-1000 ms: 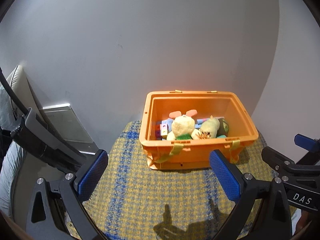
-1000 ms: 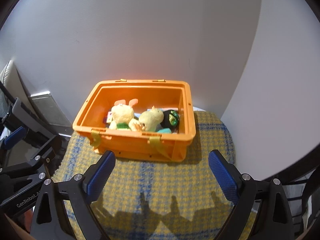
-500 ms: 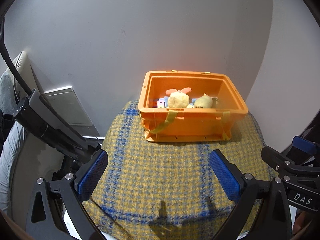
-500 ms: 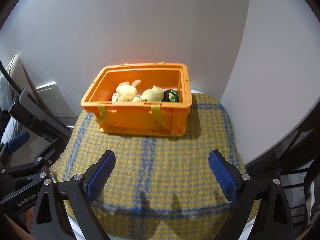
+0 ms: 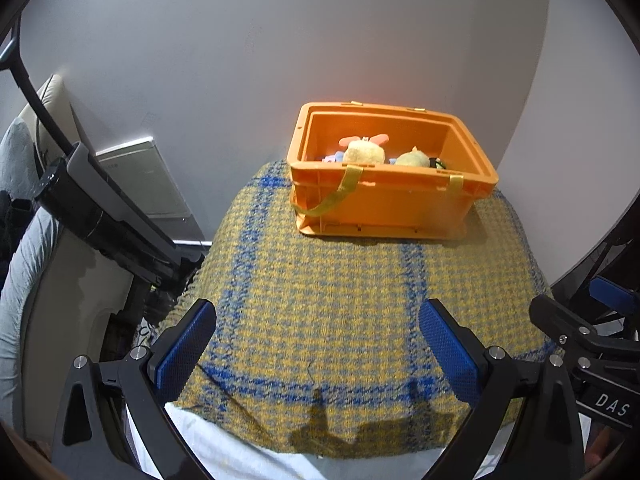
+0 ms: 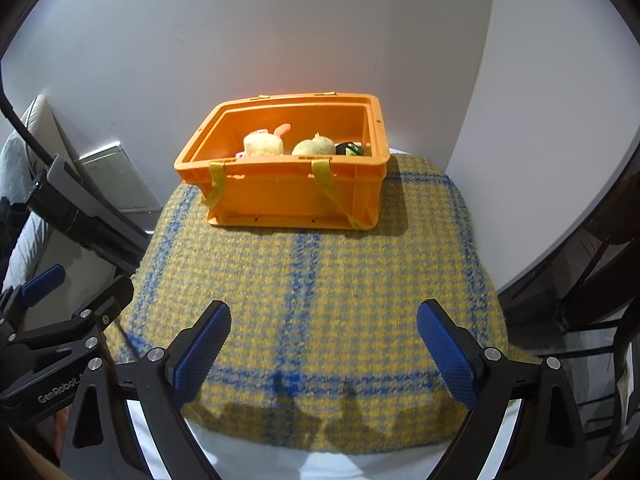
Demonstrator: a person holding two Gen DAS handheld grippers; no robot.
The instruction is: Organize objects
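An orange plastic crate (image 5: 392, 208) stands at the far side of a yellow and blue checked cloth (image 5: 340, 300), against the wall. It holds several plush toys, among them a cream bunny (image 5: 364, 152) and a yellow chick (image 5: 414, 158). The crate (image 6: 288, 196), bunny (image 6: 264, 145) and chick (image 6: 314, 147) also show in the right wrist view. My left gripper (image 5: 318, 340) is open and empty, well short of the crate. My right gripper (image 6: 324, 340) is open and empty, also well back above the cloth's (image 6: 312, 300) near part.
A white wall (image 5: 280, 40) runs behind the crate. A black bar and a grey panel (image 5: 136, 176) stand to the left. White fabric (image 5: 280, 460) shows under the cloth's near edge. Dark frame parts (image 6: 592, 272) are at the right.
Both grippers have pulled back from the crate, so it looks smaller and farther and more of the cloth shows. Both stay open and empty.
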